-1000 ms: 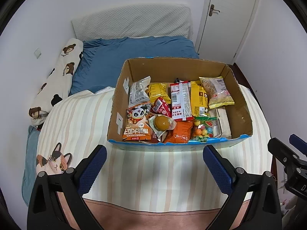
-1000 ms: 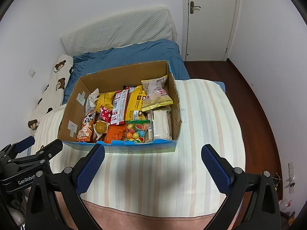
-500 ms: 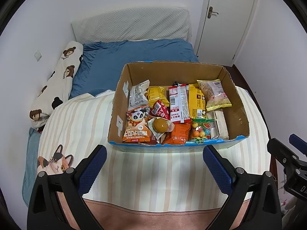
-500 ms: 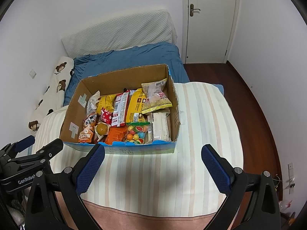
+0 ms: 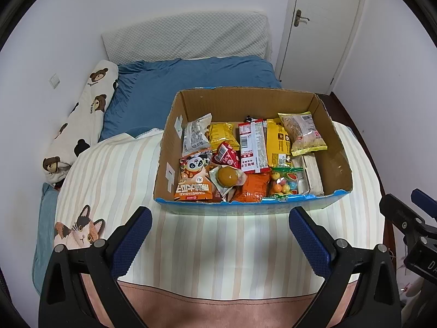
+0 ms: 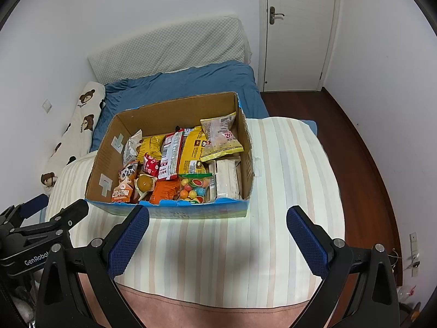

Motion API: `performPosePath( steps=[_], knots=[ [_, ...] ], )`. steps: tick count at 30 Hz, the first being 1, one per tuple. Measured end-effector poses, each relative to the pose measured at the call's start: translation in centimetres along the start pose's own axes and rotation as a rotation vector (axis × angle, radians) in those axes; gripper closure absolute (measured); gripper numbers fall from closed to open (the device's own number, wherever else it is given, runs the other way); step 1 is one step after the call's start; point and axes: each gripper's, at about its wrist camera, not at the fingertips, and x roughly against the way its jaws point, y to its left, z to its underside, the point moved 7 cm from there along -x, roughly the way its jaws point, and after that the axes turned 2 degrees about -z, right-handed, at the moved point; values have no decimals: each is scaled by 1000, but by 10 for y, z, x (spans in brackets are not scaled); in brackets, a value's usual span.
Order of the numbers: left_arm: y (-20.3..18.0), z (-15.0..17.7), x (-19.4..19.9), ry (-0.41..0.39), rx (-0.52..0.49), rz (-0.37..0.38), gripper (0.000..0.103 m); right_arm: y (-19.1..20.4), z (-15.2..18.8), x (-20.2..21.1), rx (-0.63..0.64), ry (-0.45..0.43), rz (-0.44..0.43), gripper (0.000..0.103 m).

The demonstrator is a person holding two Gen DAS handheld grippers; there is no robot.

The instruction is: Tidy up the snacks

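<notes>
While two tongs (image 5: 220,242) gape, one snack box (image 5: 331,136)

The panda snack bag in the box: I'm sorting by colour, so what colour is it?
Mostly orange, the panda snack bag has a white panda face on top; clearest in the left wrist view.

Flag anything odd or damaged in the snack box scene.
The cardboard box has a ragged, torn near rim, and its snacks lie jumbled and overlapping; one beige packet leans tilted over the yellow one. Nothing has spilled onto the striped blanket.

A home bedroom — bed (image 5: 191,76), pillow (image 5: 185,38), door (image 6: 299,27).
</notes>
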Motion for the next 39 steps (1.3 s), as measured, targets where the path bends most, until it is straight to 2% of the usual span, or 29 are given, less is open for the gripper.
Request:
performPosePath(
  steps=[39],
  knots=[
    [-2,1,18,-37,-5,3,0,1,6,13,2,-18,-3,0]
  ],
)
